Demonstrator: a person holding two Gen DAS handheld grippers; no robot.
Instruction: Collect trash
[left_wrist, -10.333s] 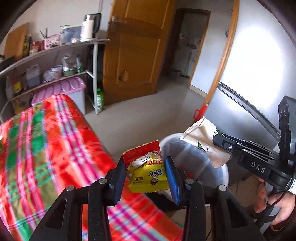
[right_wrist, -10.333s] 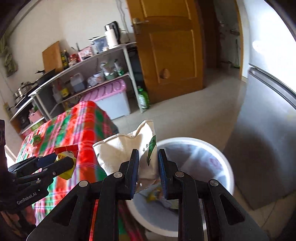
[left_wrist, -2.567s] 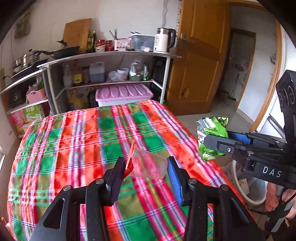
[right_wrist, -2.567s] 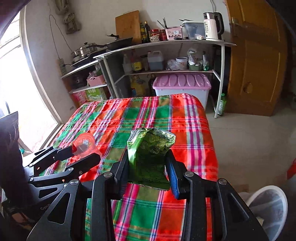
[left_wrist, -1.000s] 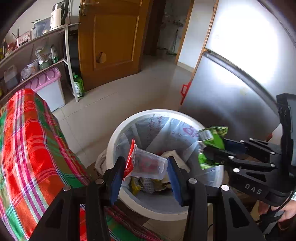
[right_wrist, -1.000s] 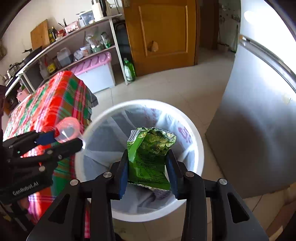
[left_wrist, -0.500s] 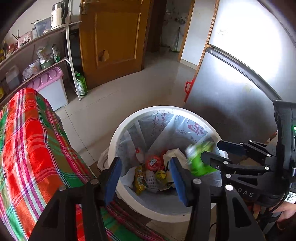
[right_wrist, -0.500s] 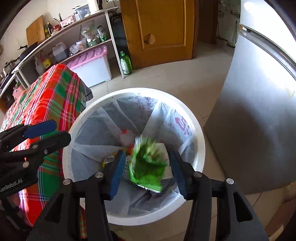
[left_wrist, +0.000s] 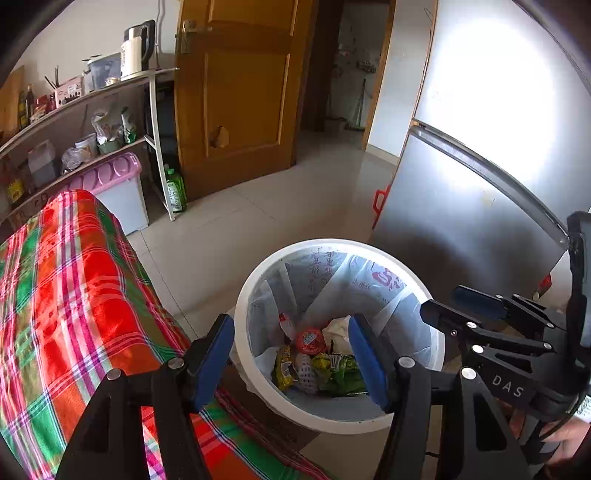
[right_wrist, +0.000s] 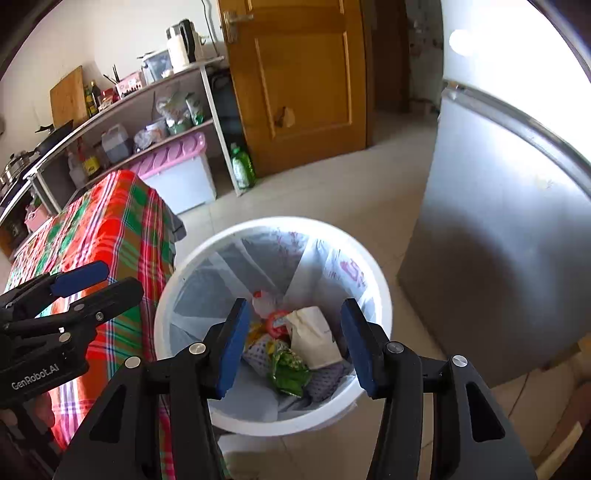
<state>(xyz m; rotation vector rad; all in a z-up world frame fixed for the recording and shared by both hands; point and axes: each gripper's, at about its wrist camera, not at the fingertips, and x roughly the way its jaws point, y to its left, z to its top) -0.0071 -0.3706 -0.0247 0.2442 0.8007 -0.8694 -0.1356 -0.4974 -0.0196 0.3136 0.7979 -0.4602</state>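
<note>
Above the white trash bin we hold both grippers, each one spread wide and gripping nothing. Our left gripper hangs over the bin's near rim, beside the plaid tablecloth; our right gripper sits over the bin's middle, its blue pads framing the rubbish below. Inside the bin, on the plastic liner, lie the green snack bag, a beige paper pouch, a red-lidded cup and a yellow wrapper (all heaped together at the bottom, touching one another). The bin stands on the tiled floor between the table and the grey refrigerator. Behind it is a wooden door.
</note>
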